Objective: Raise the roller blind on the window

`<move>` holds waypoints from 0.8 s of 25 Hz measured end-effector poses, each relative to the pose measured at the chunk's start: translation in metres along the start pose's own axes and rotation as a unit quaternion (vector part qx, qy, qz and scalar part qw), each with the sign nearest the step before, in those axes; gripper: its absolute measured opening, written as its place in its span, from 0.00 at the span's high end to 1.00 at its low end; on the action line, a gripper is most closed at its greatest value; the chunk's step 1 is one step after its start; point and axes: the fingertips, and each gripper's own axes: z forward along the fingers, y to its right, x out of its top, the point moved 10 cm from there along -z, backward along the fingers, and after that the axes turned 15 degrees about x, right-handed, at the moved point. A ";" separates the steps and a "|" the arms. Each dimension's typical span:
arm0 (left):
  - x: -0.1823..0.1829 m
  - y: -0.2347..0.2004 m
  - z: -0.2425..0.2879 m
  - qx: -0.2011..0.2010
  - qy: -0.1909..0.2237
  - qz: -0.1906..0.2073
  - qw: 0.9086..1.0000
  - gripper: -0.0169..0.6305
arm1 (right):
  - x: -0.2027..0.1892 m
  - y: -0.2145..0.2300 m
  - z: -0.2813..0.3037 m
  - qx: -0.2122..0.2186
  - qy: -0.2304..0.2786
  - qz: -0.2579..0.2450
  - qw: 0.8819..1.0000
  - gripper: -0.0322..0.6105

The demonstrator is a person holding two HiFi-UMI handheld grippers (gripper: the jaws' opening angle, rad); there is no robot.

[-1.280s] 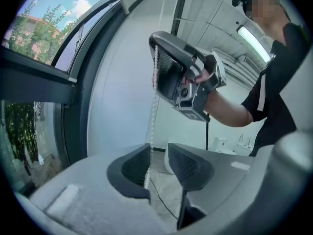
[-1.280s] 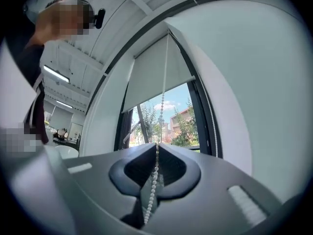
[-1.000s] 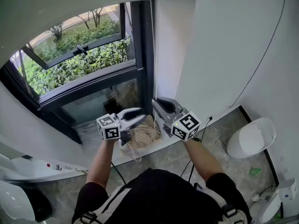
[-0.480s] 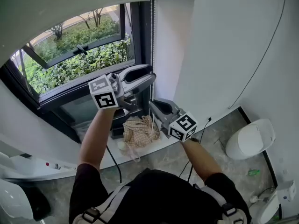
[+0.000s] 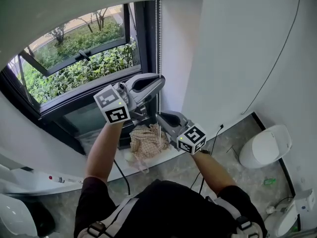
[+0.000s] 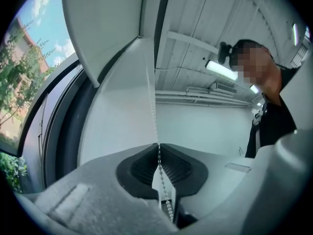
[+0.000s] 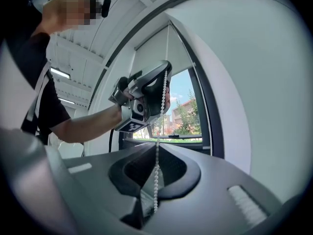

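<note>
Roller blind [image 5: 59,9] covers the top of the window [image 5: 79,68], with greenery showing through the lower glass. Bead chain [image 5: 157,38] hangs straight down along the window's right edge. Left gripper [image 5: 157,82] is up at that right edge, jaws closing, pads pinched on the chain, which runs between them. Right gripper [image 5: 161,117] is just under it, near the window's lower right corner, jaws clenched on the same chain. Checked cloth [image 5: 148,140] lies on the sill below the window.
</note>
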 end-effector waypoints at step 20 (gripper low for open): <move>-0.135 -0.006 -0.062 0.105 -0.079 -0.040 0.991 0.95 | 0.027 -0.002 -0.028 0.021 0.008 -0.078 0.997 0.69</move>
